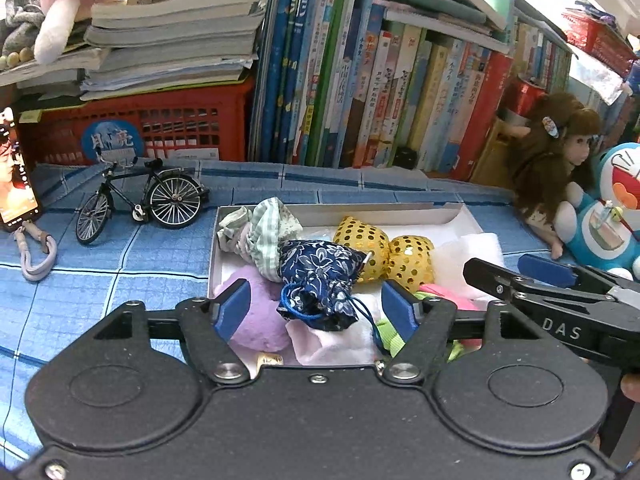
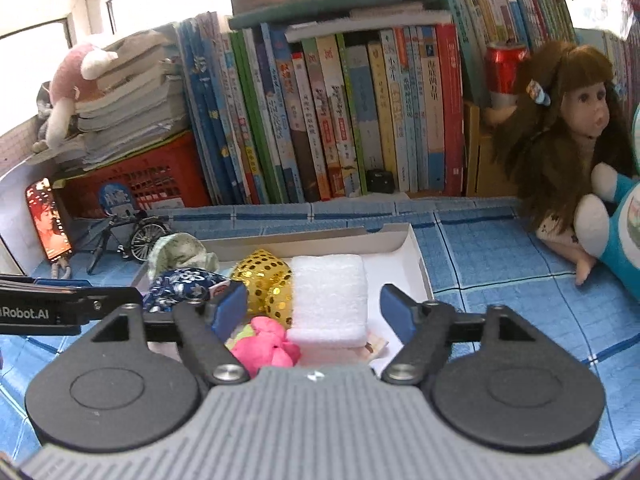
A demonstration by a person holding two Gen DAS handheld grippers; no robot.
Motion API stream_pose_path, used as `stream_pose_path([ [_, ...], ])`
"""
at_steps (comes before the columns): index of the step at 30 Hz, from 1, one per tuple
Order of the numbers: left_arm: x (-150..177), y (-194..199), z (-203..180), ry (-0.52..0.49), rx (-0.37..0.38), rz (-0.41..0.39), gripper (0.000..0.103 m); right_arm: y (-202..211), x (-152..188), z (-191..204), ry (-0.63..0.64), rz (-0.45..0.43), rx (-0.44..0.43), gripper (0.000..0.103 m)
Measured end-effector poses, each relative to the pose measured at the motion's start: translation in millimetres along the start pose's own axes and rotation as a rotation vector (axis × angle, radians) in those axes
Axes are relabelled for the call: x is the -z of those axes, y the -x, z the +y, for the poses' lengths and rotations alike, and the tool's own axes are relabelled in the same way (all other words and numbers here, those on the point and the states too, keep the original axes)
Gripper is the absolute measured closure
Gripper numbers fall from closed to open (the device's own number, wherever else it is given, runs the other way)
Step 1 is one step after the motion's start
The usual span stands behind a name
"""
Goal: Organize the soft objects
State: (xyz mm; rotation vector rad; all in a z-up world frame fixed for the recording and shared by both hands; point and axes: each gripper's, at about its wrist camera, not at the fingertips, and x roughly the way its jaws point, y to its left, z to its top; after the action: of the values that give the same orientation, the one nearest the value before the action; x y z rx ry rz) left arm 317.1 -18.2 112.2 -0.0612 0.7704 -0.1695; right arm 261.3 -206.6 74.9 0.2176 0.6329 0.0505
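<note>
My left hand-held gripper (image 1: 316, 306) hangs over the near end of the shallow white box (image 1: 340, 210) with its jaws apart and gripping nothing; the dark blue flowered pouch (image 1: 320, 280) lies between the pads, untouched, on the pile of soft things. My right hand-held gripper (image 2: 312, 308) is also wide open and empty above the box's right half, where the white foam block (image 2: 328, 296) rests beside the gold sequin pouch (image 2: 264, 280) and the pink toy (image 2: 268, 344). The box sits on the blue checked cloth (image 1: 100, 280) of the surface, with the doll (image 2: 560, 128) to the right.
</note>
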Motion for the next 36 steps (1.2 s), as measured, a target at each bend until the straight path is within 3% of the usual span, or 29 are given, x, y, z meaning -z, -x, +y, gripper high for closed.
stream_pose_path([
  [13,18,53,2,-0.017,0.022,-0.056,0.022,62,1,16,0.064,-0.091,0.010,0.000],
  [24,45,91,5,-0.034,0.035,-0.105,0.018,97,12,19,0.056,-0.115,0.017,0.000],
  [36,74,124,2,-0.058,0.066,-0.168,0.016,132,28,19,0.030,-0.156,-0.044,0.000],
])
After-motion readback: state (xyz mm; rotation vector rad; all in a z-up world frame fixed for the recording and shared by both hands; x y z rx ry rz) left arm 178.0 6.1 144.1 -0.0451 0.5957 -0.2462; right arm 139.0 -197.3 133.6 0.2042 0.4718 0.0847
